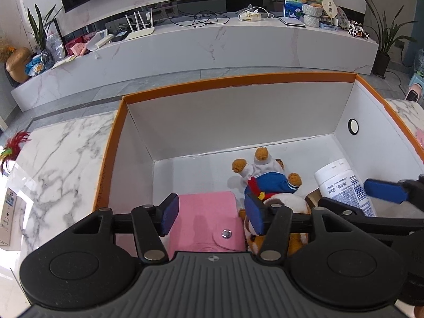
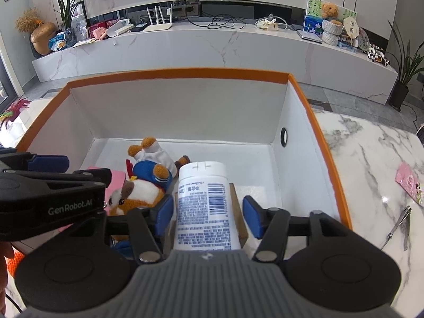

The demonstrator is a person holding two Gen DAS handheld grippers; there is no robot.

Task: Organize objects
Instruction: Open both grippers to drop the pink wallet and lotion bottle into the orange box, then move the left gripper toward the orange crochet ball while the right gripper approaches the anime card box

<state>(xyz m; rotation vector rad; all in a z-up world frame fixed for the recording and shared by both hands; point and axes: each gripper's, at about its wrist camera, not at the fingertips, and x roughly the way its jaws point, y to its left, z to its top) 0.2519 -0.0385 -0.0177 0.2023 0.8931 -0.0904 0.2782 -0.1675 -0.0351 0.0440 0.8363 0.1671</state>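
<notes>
Left gripper (image 1: 210,213) angles steeply down, jaws parted, both blue pads (image 1: 169,216) standing free. Right gripper (image 2: 209,216) sits at its three o'clock, tilted down the same way, jaws apart too, blue fingers (image 2: 165,213) gripping nothing.

An orange-rimmed white box (image 1: 212,84) holds a pink wallet (image 1: 206,220) and a white barcoded bottle (image 2: 204,206).
</notes>
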